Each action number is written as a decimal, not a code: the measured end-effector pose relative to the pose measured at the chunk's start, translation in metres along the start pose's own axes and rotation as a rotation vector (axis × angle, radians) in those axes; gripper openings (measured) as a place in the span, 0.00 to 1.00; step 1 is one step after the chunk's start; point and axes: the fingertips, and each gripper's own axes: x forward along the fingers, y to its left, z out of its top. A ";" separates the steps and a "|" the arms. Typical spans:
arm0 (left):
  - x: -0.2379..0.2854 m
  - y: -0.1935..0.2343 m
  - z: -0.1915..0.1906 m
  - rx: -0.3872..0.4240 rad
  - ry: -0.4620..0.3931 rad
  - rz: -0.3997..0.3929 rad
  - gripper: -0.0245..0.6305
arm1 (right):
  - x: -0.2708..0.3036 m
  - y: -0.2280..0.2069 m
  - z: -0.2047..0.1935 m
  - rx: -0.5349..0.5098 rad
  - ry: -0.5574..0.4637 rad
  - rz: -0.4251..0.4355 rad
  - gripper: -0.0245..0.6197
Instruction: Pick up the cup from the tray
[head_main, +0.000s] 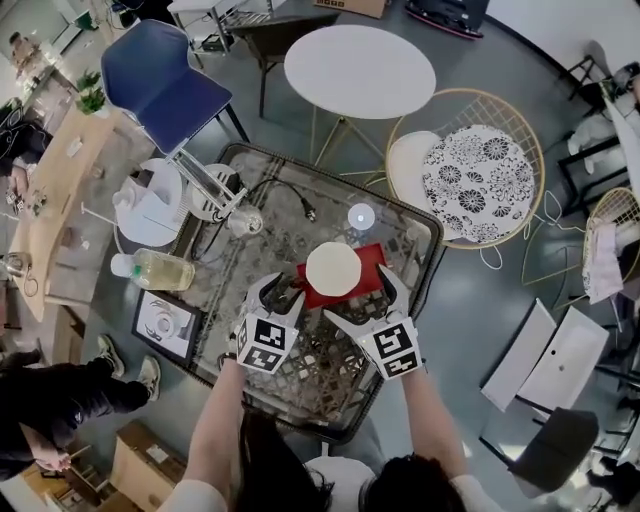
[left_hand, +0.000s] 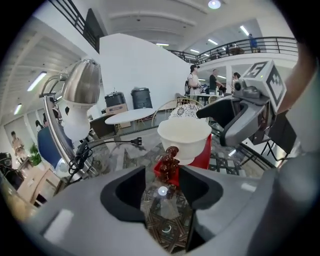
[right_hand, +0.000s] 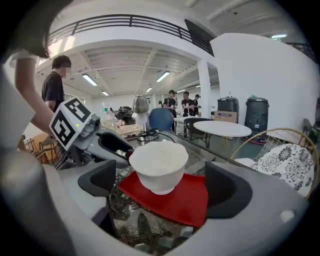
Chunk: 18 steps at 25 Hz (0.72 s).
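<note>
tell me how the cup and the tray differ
The cup is white, round and deep; the tray is red, flat and four-cornered. The cup stands on the tray; the tray lies on the glass table. Both are a single plain colour.

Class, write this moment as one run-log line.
left gripper: open, empty | right gripper: open, empty | cup: on red tray, not grasped

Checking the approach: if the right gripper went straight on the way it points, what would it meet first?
Probably the white ceramic cup on the red square tray: it stands centred ahead of the open jaws of the right gripper. The tray's near edge lies lower and closer.
</note>
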 end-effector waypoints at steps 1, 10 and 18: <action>0.001 0.001 0.001 0.001 -0.004 -0.002 0.37 | 0.004 -0.001 -0.001 0.000 0.003 0.001 0.90; 0.019 0.001 0.010 0.100 -0.033 -0.038 0.37 | 0.037 -0.015 -0.010 -0.099 0.026 -0.027 0.91; 0.025 -0.017 0.014 0.204 -0.025 -0.155 0.23 | 0.045 -0.001 -0.004 -0.127 0.020 0.079 0.79</action>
